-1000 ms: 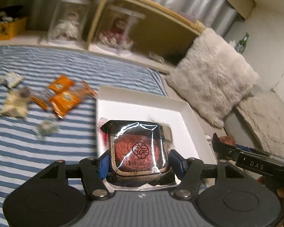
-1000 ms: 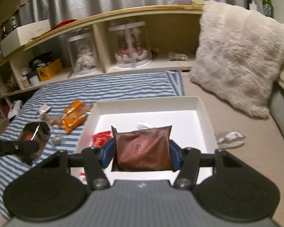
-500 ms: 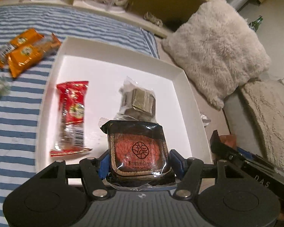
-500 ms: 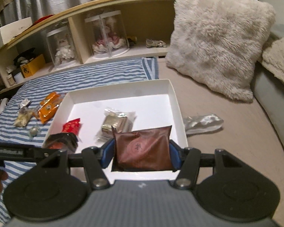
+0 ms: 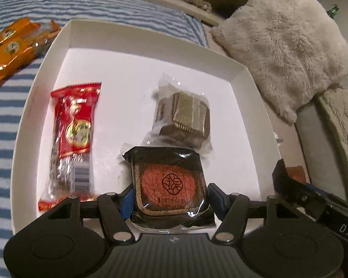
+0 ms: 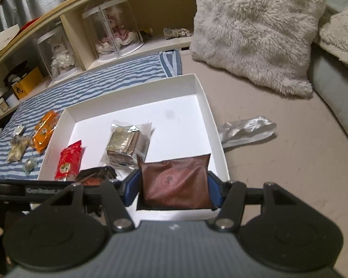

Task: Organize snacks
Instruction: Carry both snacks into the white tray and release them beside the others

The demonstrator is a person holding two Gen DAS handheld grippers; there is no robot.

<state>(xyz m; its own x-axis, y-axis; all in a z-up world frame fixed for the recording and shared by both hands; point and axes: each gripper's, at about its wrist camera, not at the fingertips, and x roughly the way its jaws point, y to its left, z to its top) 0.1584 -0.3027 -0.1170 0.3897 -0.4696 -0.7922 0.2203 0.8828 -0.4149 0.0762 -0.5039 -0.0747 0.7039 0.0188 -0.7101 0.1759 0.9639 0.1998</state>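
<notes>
Two matching black handheld tools

Left tool (image 5: 170,199) and right tool (image 6: 174,191) each have blue pads (image 5: 217,198), black link arms with silver screws (image 6: 221,222), round side discs, a ribbed grey body; one side reads "DAS".

Two fisheye views, each mounted just behind a handheld gripper and looking forward and steeply down along its fingers. The left view sits close above the white tray (image 5: 250,74), tray filling most of the frame. The right view looks from the tray's (image 6: 211,106) near right corner, taking in shelves (image 6: 136,18) and a fluffy pillow (image 6: 255,27). Both share the tray and pillow (image 5: 287,37).
</notes>
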